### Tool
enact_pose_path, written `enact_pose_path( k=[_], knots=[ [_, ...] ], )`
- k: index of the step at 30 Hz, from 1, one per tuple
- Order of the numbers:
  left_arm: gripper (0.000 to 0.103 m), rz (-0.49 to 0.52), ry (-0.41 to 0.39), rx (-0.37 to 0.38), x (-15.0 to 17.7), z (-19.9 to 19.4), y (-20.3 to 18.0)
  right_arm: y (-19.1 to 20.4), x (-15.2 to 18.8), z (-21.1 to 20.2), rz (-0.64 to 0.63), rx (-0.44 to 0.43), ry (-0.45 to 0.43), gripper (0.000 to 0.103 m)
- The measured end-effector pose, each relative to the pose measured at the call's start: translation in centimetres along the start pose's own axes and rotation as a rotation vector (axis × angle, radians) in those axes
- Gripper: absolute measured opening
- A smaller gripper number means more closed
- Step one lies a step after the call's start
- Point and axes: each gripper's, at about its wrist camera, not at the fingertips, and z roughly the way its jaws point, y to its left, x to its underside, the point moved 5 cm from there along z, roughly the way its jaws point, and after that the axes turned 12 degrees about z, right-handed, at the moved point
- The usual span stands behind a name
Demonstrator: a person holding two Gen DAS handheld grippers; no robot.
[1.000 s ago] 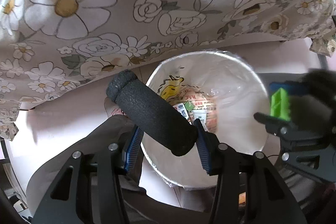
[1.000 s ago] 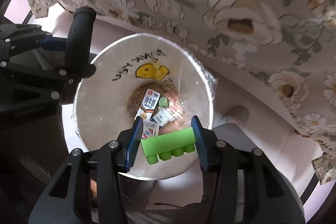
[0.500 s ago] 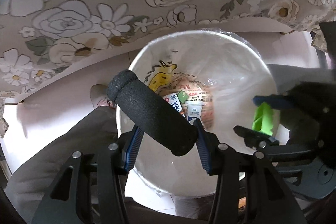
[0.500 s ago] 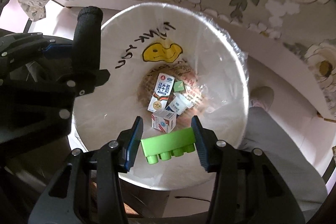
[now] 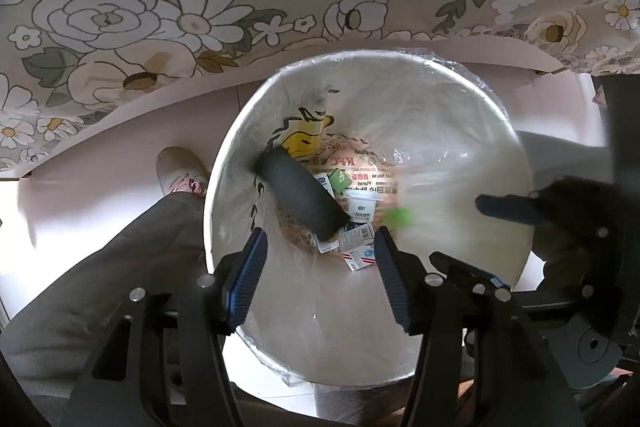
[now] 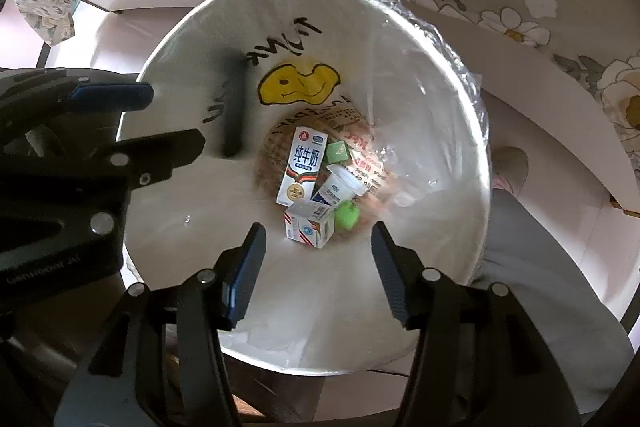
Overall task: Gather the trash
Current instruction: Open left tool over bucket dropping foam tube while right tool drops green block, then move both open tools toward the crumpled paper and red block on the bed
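A white bin point(image 5: 452, 131) with a clear liner lies straight below both grippers. My left gripper point(image 5: 318, 275) hangs over it with its jaws opening and nothing between them. A black foam cylinder point(image 5: 304, 201) is loose inside the bin, below the left fingers. My right gripper point(image 6: 318, 267) is also opening and empty. A green brick point(image 6: 346, 215), blurred, lies among the trash at the bottom: a milk carton point(image 6: 302, 167), a yoghurt cup point(image 6: 340, 187) and a small carton point(image 6: 310, 223). In the right wrist view the cylinder point(image 6: 234, 115) shows as a dark smear beside the left gripper point(image 6: 156, 119).
A floral tablecloth point(image 5: 200, 7) hangs over the table's edge just beyond the bin point(image 6: 420, 87). A person's shoe point(image 5: 180, 169) and grey trouser leg point(image 5: 120, 267) stand left of the bin on the pale floor. The right gripper point(image 5: 508, 209) reaches in from the right.
Both grippers sank closer to the bin and opened. The left one let go of the black foam cylinder, the right one let go of the green brick, and both pieces dropped into the bin.
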Motion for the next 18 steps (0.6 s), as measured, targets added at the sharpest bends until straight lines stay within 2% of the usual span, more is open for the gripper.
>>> enact_pose_path(
  k=[14, 18],
  knots=[
    [0.06, 0.007, 0.009, 0.0, 0.0, 0.0, -0.2, 0.3, 0.5, -0.8, -0.021, -0.001, -0.002, 0.056],
    [0.06, 0.05, 0.0, -0.005, 0.2, -1.3, -0.7, 0.7, 0.8, -1.8, -0.028, -0.041, 0.013, 0.056]
  ],
)
